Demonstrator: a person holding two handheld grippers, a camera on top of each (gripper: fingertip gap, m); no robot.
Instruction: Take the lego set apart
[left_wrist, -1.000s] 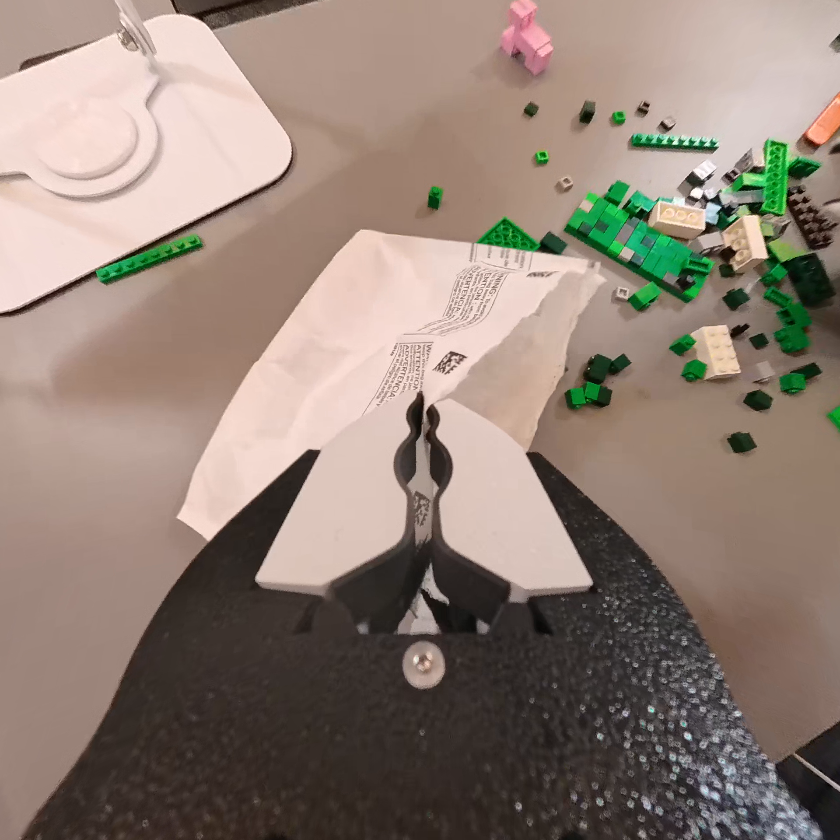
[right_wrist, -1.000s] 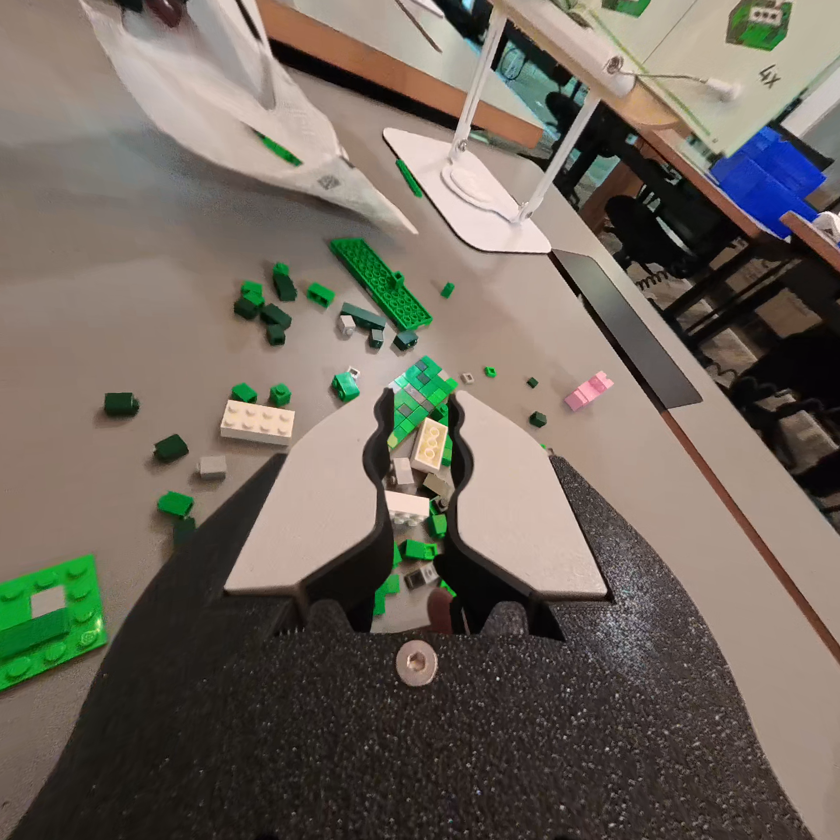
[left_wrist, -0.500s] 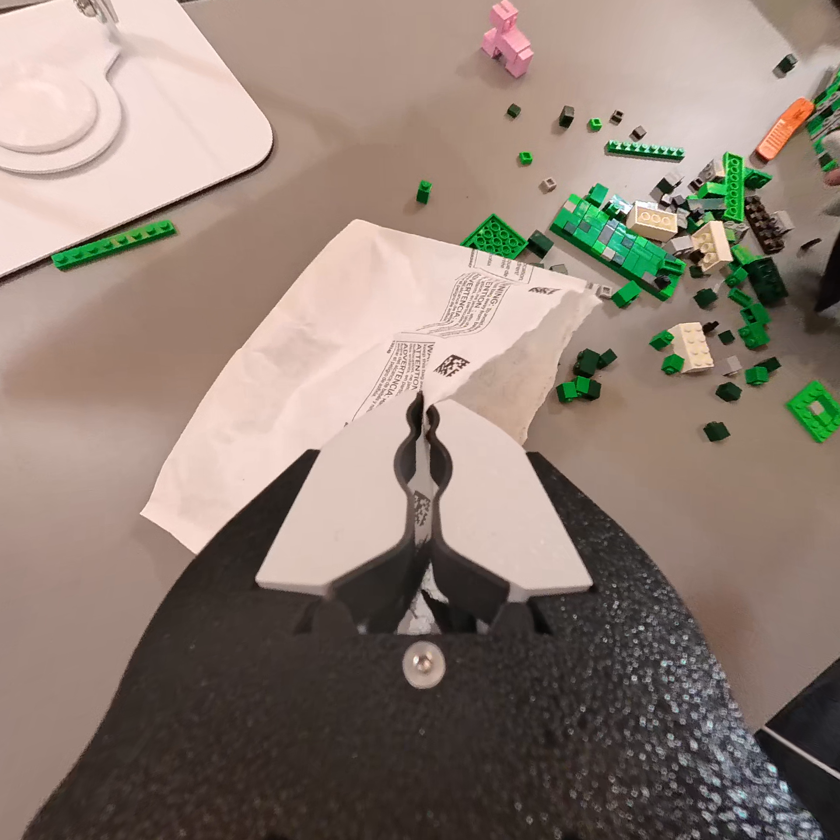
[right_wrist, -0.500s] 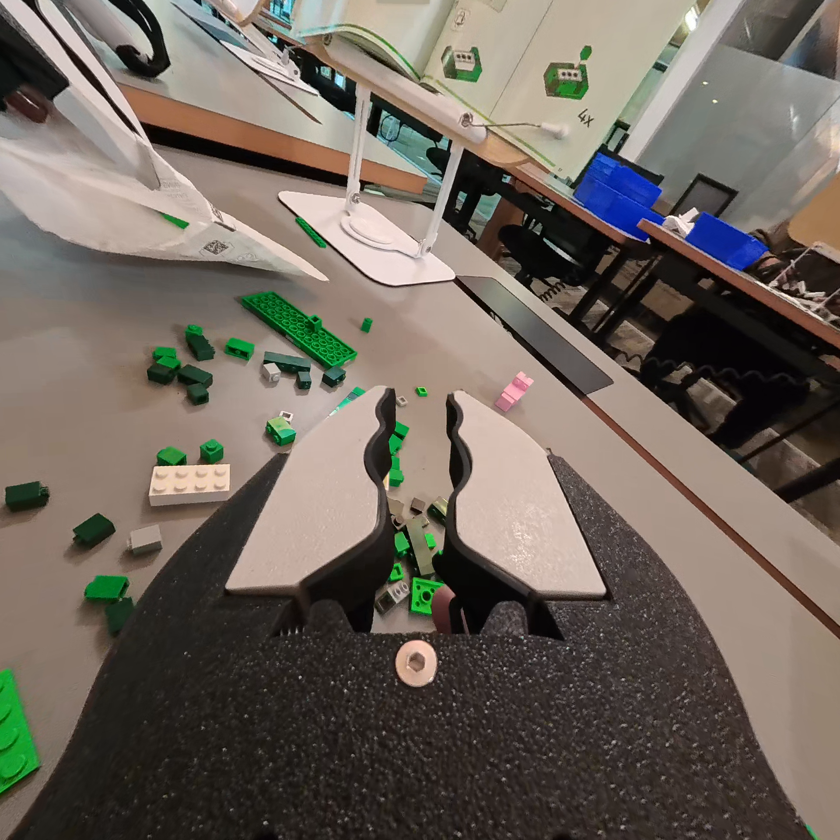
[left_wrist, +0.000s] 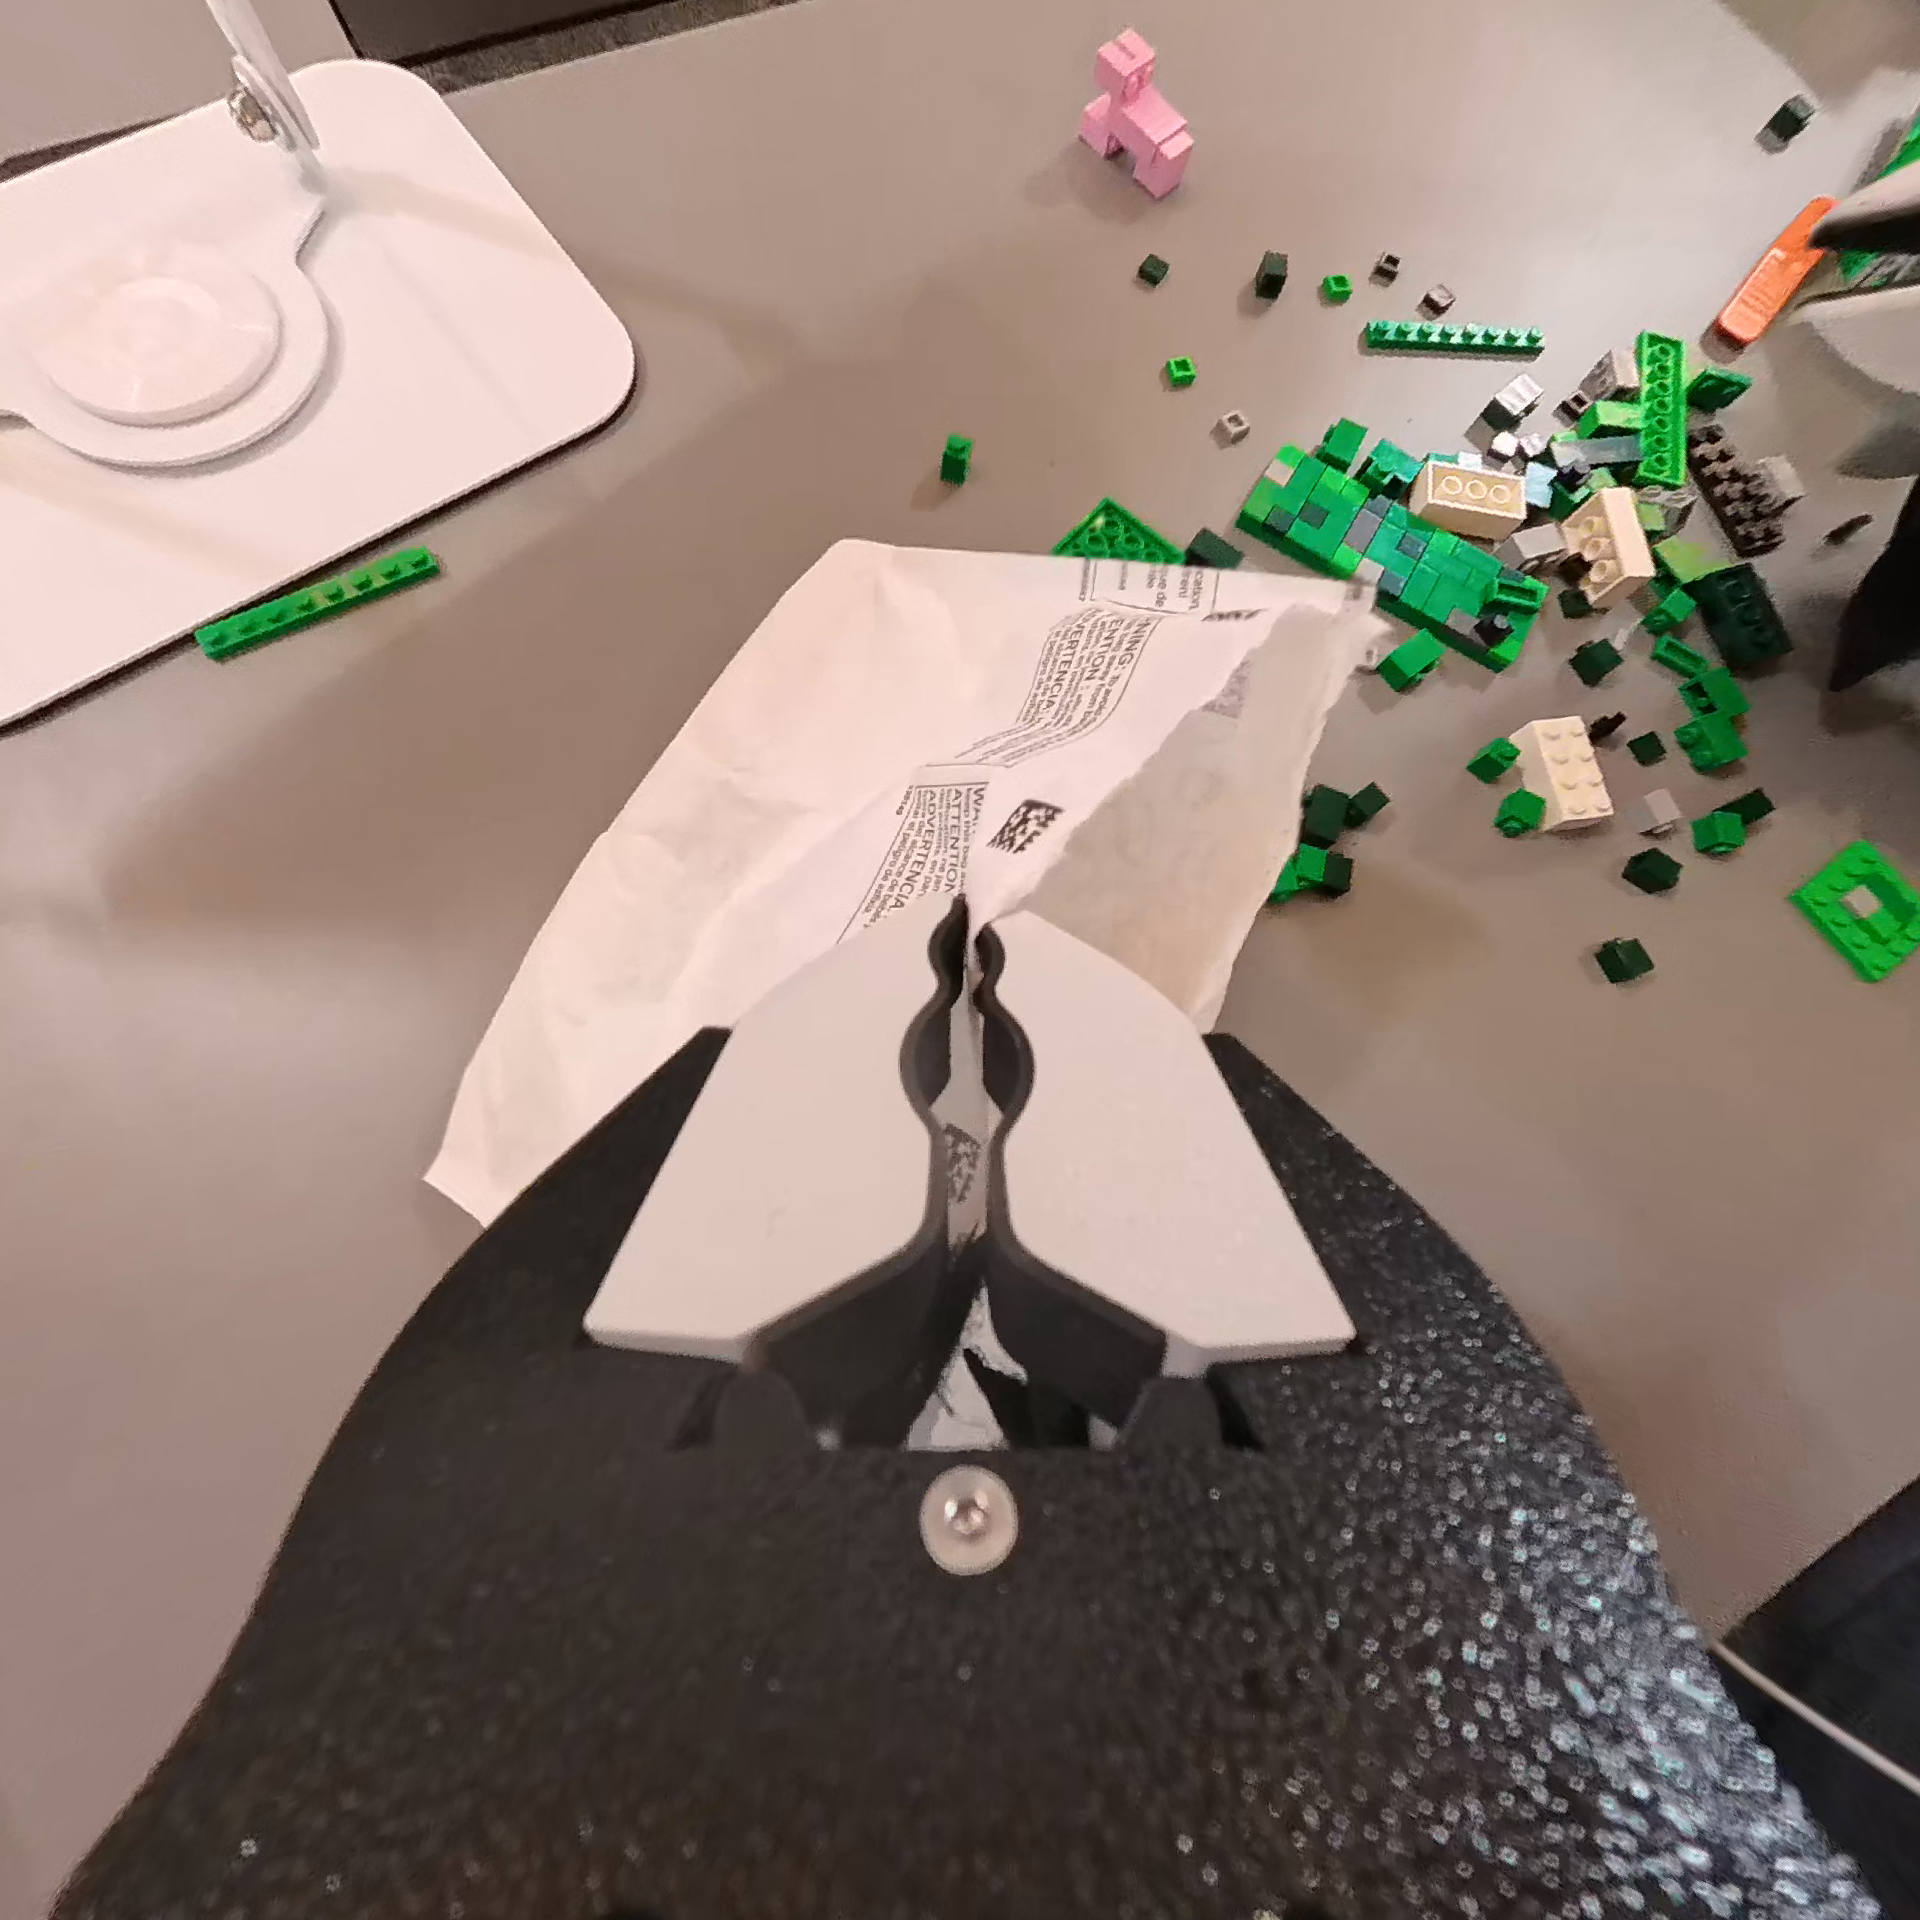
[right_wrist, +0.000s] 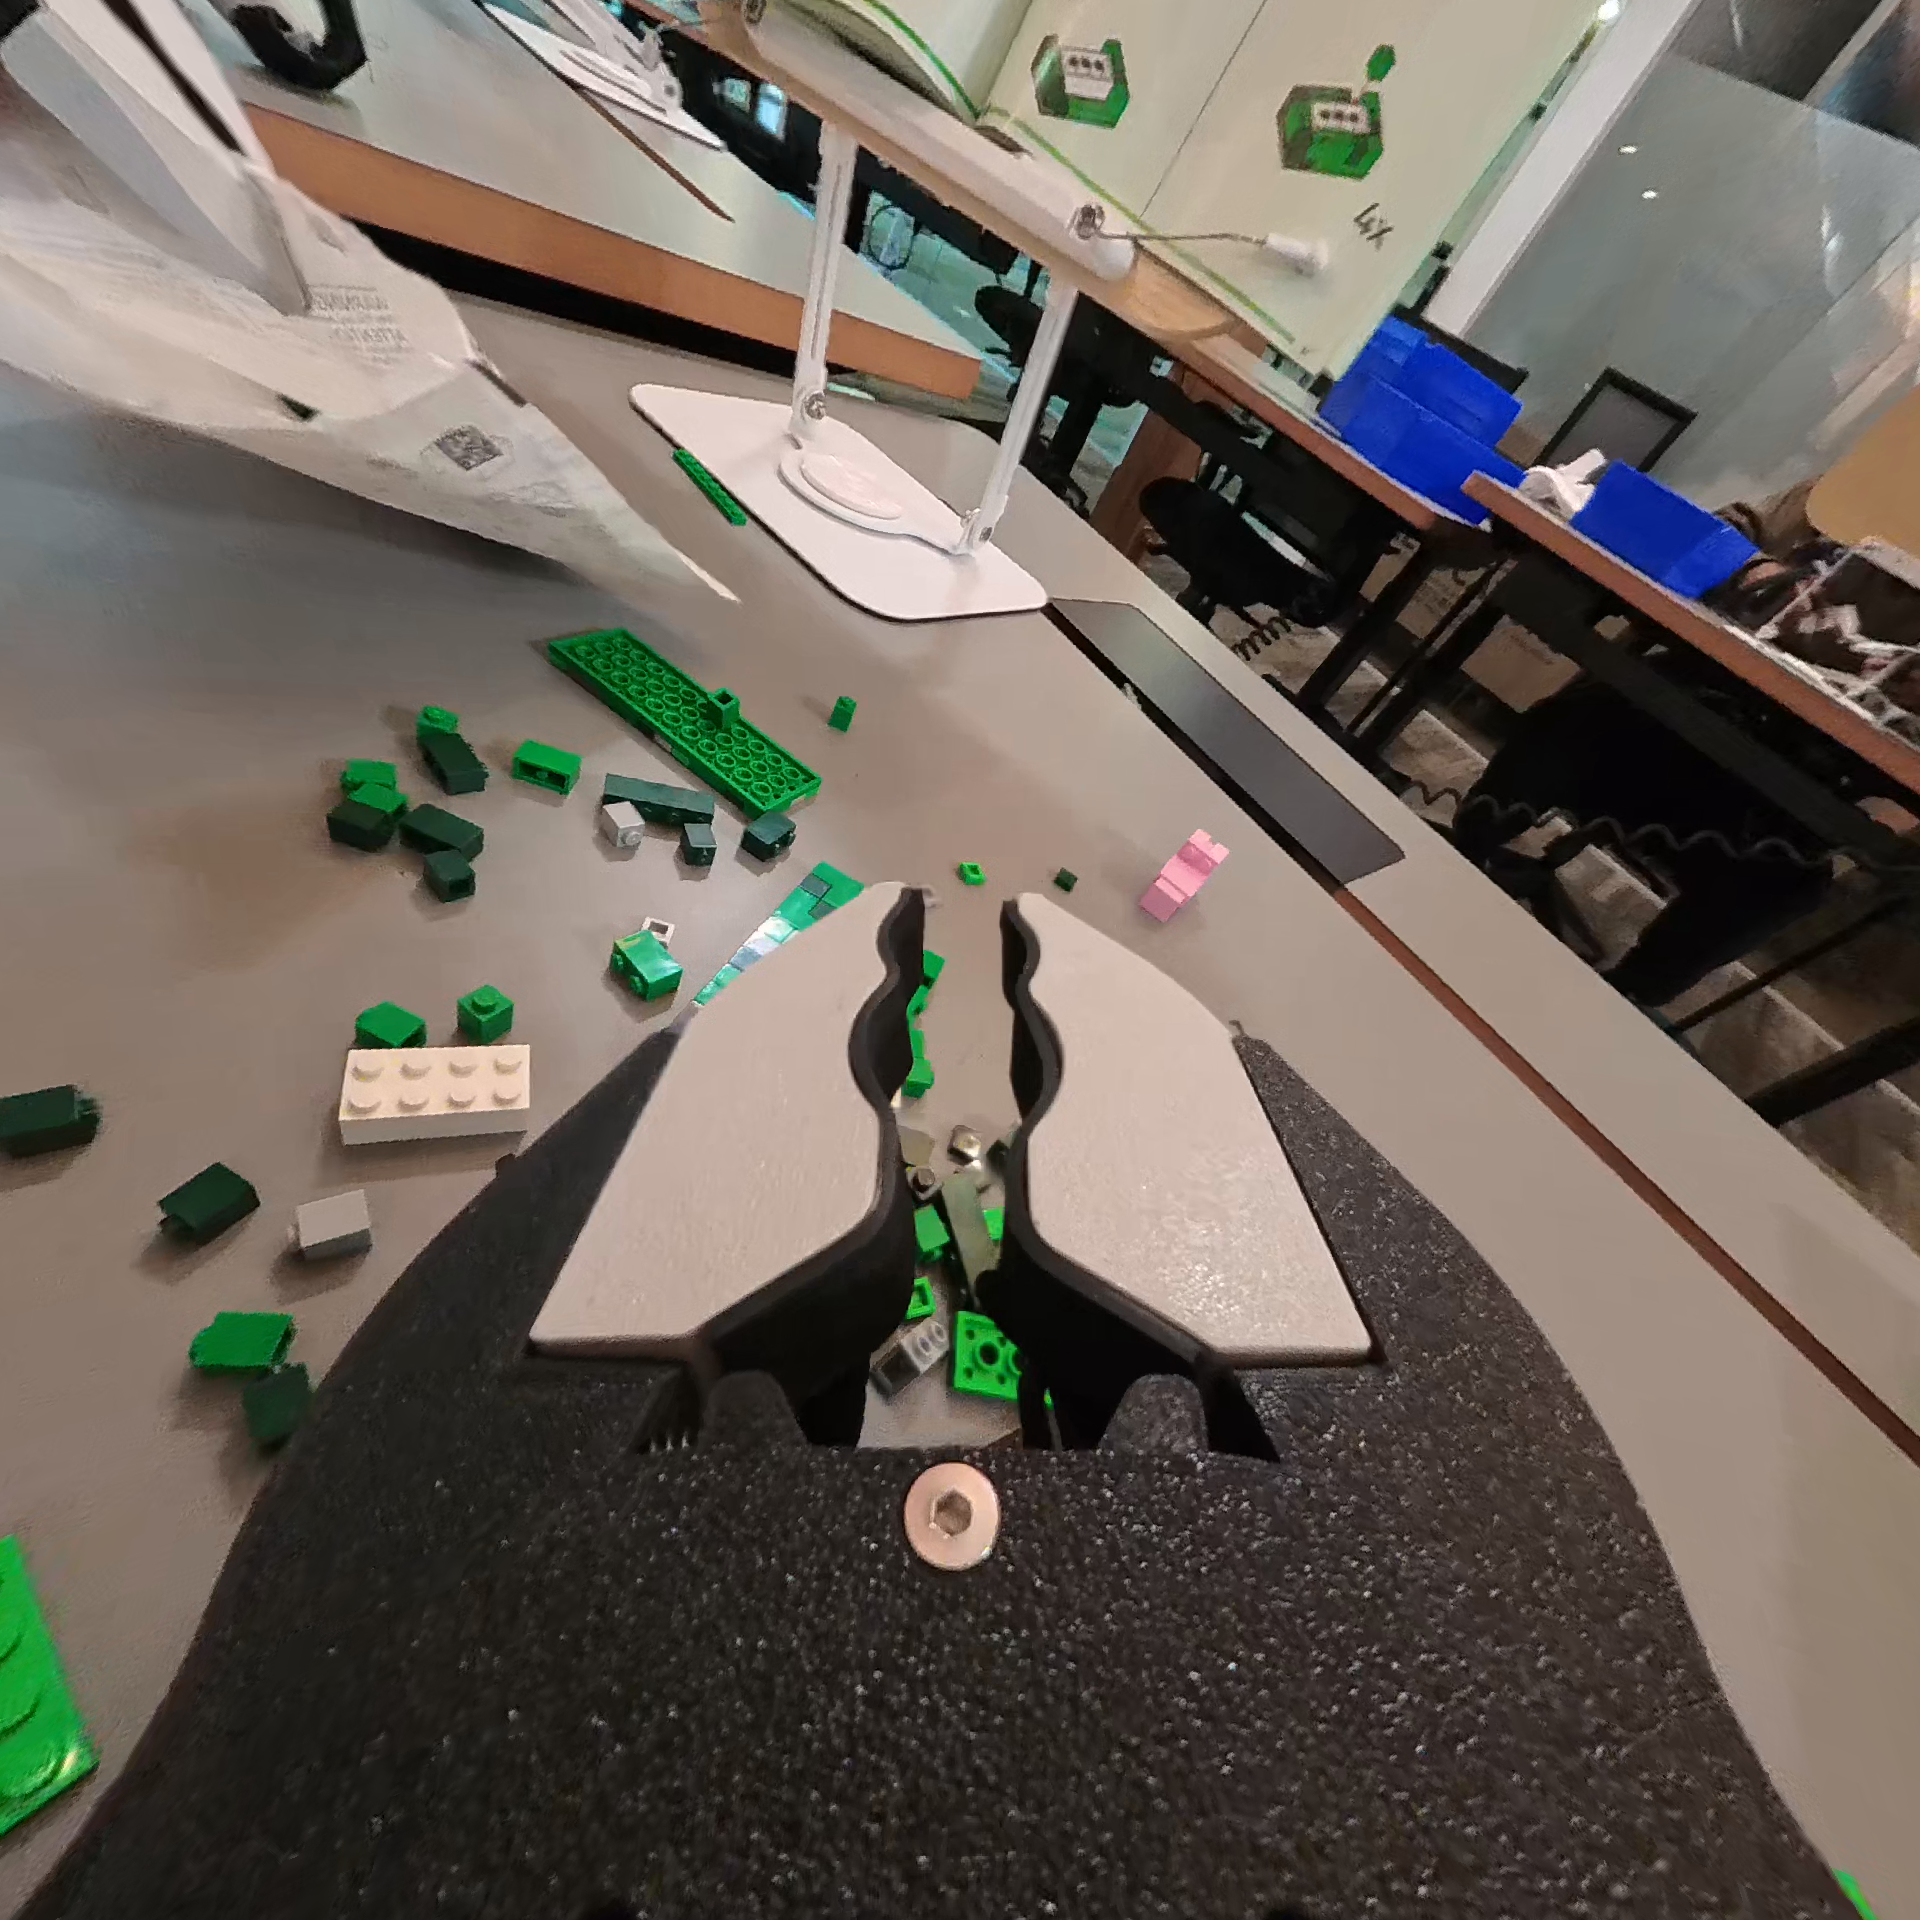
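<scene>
Your left gripper is pinched tight, its grey fingers meeting at the tips, and it hangs above the table, angled down. Your right gripper sits low and nearly level, fingers parted by a narrow gap, gripping nothing.

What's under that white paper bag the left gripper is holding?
The white paper bag, pinched in the left gripper, overlaps a green plate at its far edge. Anything else beneath is hidden.

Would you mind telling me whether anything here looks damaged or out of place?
Yes: the white paper bag clamped in the left gripper is torn along one edge, and bricks lie scattered beside it.
</scene>
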